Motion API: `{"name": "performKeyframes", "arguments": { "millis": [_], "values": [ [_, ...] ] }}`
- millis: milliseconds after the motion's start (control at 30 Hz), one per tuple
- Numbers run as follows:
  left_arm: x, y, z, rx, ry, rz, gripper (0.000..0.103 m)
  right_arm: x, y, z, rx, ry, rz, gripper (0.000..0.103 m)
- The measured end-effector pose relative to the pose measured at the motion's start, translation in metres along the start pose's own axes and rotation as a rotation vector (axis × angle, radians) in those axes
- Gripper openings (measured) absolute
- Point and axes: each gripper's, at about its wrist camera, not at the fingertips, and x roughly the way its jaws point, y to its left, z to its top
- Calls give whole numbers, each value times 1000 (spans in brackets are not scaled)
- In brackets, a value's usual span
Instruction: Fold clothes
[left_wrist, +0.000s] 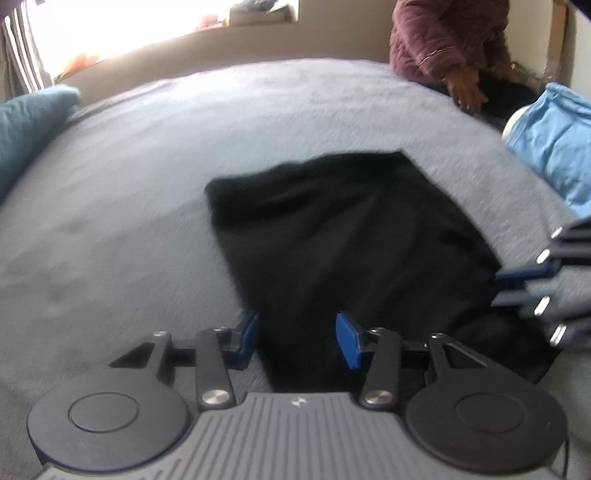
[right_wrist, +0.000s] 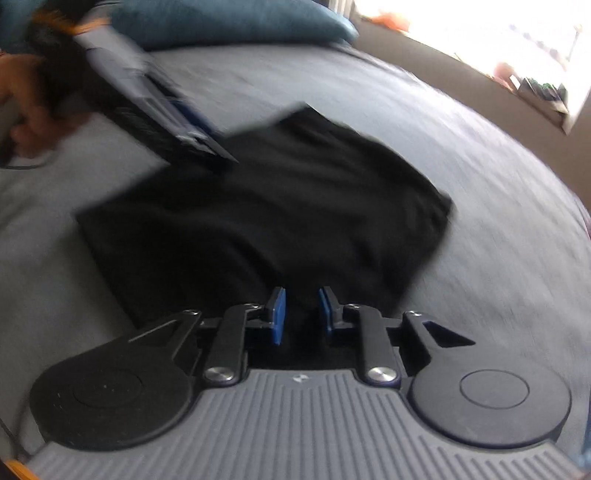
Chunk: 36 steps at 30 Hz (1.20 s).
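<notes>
Both tongs hover low over the bed, and neither has hold of anything. On my left tongs (left_wrist: 297, 338) the two blue pads (left_wrist: 348, 341) stand wide apart, with the near edge of the black garment (left_wrist: 347, 236) lying between and under them, unpinched as far as I can see. On my right tongs (right_wrist: 300, 314) the pads (right_wrist: 277, 314) are closer together but a clear gap shows between them, and the black cloth runs beneath that gap too; whether the tips touch it I cannot tell through the blur.

One garment is here, dark and partly folded, spread flat on the grey bedcover (left_wrist: 129, 192) near the middle of the bed. From the left view my other tongs come in at the right edge, at the garment's side.

Around it: one teal pillow (left_wrist: 26, 125) at the far left of the bed, one light blue bundle of cloth (left_wrist: 554, 147) at the far right edge, and one other person in a maroon quilted jacket (left_wrist: 447, 37) beyond the bed, one hand (left_wrist: 466, 90) resting on something dark there. A bright window (left_wrist: 129, 26) sits behind the headboard ledge. Nothing lies on the garment itself.
</notes>
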Motion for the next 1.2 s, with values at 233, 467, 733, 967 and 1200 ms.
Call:
{"name": "performKeyframes", "arguments": {
  "millis": [233,467,733,967,1200],
  "values": [
    [2,1,12,6,-39,6,46,-19,-7,21,33,-99,24,13],
    [-2,-3,9,43,-50,-15,46,-7,13,15,-36,-68,75,9],
    [11,0,14,33,-53,-28,46,-15,-10,21,153,-119,150,9],
    [17,1,14,52,-54,-46,46,6,-12,12,169,-44,149,9],
    [20,7,31,46,-95,-52,46,-7,-18,32,182,-173,203,10]
  ]
}}
